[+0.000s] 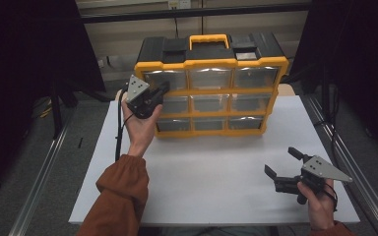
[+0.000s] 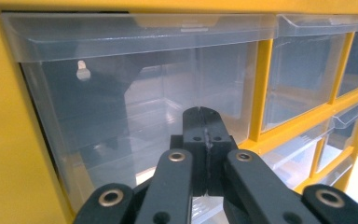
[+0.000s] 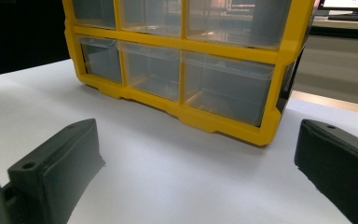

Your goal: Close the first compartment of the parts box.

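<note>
White table top with one organiser

The table (image 1: 211,182) has a plain white surface. A yellow drawer organiser (image 1: 210,88) with clear drawers and a black top stands upright near its far edge, resting directly on the white surface.

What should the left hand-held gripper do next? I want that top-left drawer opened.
Probably open its jaws first. The left hand-held gripper is shut, empty, right in front of the top-left drawer, which looks fully pushed in. Then it could close on the drawer's upper lip and pull.
</note>
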Tool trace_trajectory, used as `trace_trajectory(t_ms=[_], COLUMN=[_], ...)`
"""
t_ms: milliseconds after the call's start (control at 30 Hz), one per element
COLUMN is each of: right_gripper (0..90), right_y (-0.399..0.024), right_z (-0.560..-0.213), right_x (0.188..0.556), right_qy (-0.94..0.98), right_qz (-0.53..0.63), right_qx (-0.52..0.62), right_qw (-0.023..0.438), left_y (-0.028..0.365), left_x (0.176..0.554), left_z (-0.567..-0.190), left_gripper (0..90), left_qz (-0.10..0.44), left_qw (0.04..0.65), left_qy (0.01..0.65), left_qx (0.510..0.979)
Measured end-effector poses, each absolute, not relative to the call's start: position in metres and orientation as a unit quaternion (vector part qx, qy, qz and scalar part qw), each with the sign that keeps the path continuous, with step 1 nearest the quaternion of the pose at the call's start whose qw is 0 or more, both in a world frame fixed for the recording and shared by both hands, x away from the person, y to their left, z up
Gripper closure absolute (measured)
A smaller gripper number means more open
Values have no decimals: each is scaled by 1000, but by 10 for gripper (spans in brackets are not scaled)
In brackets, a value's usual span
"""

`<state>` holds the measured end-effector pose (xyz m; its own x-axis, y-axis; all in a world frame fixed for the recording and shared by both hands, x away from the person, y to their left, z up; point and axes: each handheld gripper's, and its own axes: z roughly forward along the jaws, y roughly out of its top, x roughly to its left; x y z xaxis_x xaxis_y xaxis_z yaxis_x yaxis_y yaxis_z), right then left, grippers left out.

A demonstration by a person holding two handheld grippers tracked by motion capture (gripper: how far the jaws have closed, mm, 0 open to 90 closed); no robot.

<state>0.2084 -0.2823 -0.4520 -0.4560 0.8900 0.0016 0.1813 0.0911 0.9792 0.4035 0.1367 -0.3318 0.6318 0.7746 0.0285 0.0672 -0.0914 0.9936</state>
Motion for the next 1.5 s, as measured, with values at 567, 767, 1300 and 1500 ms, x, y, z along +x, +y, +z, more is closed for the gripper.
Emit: trace_trajectory(t_ms=[567,767,1300,1500], right_gripper=[1,1,1,1], right_y=[-281,-279,-279,-279], right_z=[-451,-450,-450,-450], right_x=[207,206,206,206], right_qy=[662,663,663,665], right_qz=[537,539,538,536], right_qx=[403,399,402,401], right_qw=[332,333,332,331], left_y=[136,139,157,160], left_x=[392,380,358,346], left_z=[-336,-337,-366,-375], left_gripper=[454,221,34,28], left_qz=[278,281,276,270], left_qw=[607,613,607,607], left_qy=[300,300,310,301], left_qx=[682,675,678,684])
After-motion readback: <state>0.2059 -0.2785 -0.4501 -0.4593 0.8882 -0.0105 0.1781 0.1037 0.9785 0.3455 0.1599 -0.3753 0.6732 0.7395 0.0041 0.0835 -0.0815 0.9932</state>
